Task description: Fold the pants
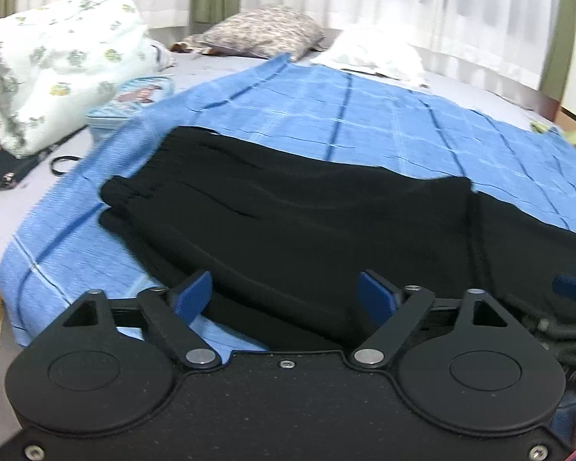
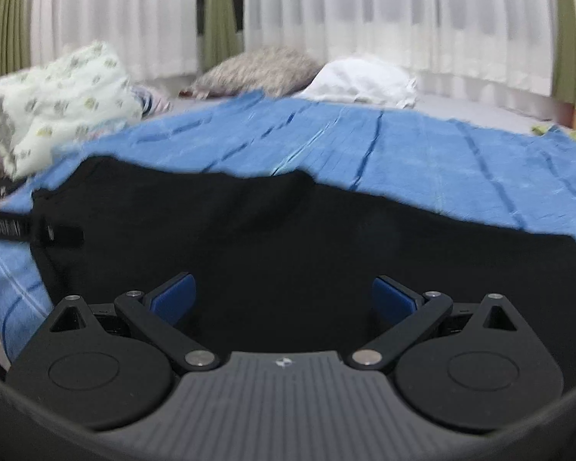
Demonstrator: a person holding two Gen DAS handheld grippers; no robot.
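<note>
Black pants [image 1: 288, 215] lie across a blue checked blanket [image 1: 364, 123] on a bed, folded over lengthwise, with the leg cuffs at the left. My left gripper [image 1: 286, 296] is open and empty, its blue pads just above the near edge of the pants. In the right wrist view the pants [image 2: 288, 238] fill the middle, lying on the blanket [image 2: 403, 153]. My right gripper [image 2: 284, 299] is open and empty over the black cloth. The right gripper's blue pad also shows at the far right of the left wrist view [image 1: 572, 288].
A flowered white quilt [image 1: 57, 65] is piled at the left, with a light blue pouch [image 1: 134, 103] beside it. A patterned pillow [image 1: 265, 30] and white cloth [image 1: 372, 53] lie at the back. White curtains [image 2: 364, 11] hang behind the bed.
</note>
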